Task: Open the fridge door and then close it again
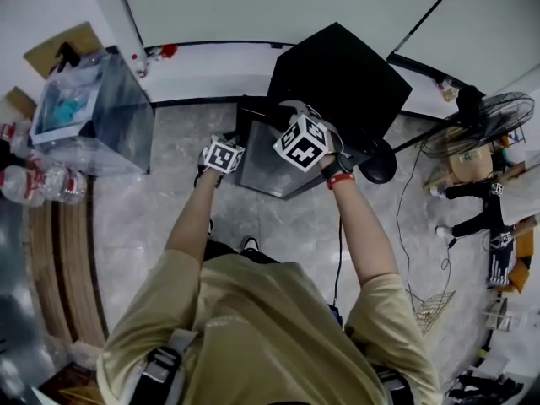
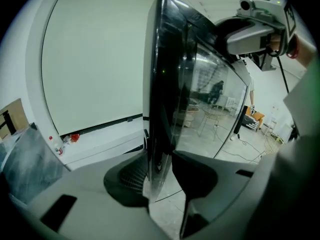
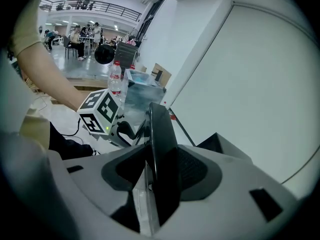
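Observation:
A small black fridge (image 1: 337,74) stands on the floor by the white wall, and its glass door (image 1: 268,172) is swung out toward me. My left gripper (image 1: 243,140) is closed on the door's free edge. My right gripper (image 1: 287,118) grips the same edge just beside it. In the left gripper view the dark door edge (image 2: 165,84) runs up between the pads of the left gripper (image 2: 162,179), with the right gripper (image 2: 255,29) higher up on it. In the right gripper view the door (image 3: 160,134) sits clamped in the right gripper (image 3: 155,179), and the left gripper's marker cube (image 3: 102,114) is behind it.
A clear box (image 1: 93,108) stands on a counter at the left with water bottles (image 1: 42,184) beside it. At the right are a floor fan (image 1: 477,121), a cable and a wire rack (image 1: 430,310) on the grey floor. A black round object (image 1: 378,163) sits by the fridge.

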{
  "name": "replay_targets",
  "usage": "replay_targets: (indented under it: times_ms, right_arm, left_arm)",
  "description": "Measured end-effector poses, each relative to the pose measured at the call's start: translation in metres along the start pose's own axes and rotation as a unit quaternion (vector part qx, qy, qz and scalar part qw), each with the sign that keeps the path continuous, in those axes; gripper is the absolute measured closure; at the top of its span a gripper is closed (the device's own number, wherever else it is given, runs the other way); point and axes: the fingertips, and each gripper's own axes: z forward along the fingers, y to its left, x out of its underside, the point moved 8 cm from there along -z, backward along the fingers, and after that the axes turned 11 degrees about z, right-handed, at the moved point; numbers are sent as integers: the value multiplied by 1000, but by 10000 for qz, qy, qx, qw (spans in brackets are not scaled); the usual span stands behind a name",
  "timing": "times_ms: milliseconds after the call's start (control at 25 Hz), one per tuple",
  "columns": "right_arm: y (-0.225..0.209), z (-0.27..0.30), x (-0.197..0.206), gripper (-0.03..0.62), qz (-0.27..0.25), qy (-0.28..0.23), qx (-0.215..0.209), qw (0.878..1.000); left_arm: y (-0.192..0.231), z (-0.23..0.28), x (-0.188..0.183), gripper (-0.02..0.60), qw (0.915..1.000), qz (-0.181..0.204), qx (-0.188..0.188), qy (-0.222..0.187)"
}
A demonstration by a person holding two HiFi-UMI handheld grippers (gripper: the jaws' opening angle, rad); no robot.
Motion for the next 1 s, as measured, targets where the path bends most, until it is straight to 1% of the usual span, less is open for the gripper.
replay_targets:
  times_ms: [240, 440, 560, 800, 1000]
  right_arm:
    - [12, -11, 3, 382, -232, -35, -217, 9995]
    - [30, -17, 1, 381, -431, -56, -249, 9987]
    - [38, -22, 3, 381, -591, 48, -303, 9978]
    - [56, -29, 5, 379, -871, 190, -347, 9954]
    - [71, -37, 1, 372, -984, 225, -295, 9945]
  left_arm:
    - [-19, -16, 10, 423, 9997, -197, -154, 29]
    - [-28, -31, 22, 425, 9992, -299, -241, 121]
    - [-38, -38, 26, 428, 9990, -324, -287, 115]
    - [-54, -53, 35, 431, 9980, -498, -335, 217]
    - [-63, -73, 43, 440, 9974, -472, -492, 212]
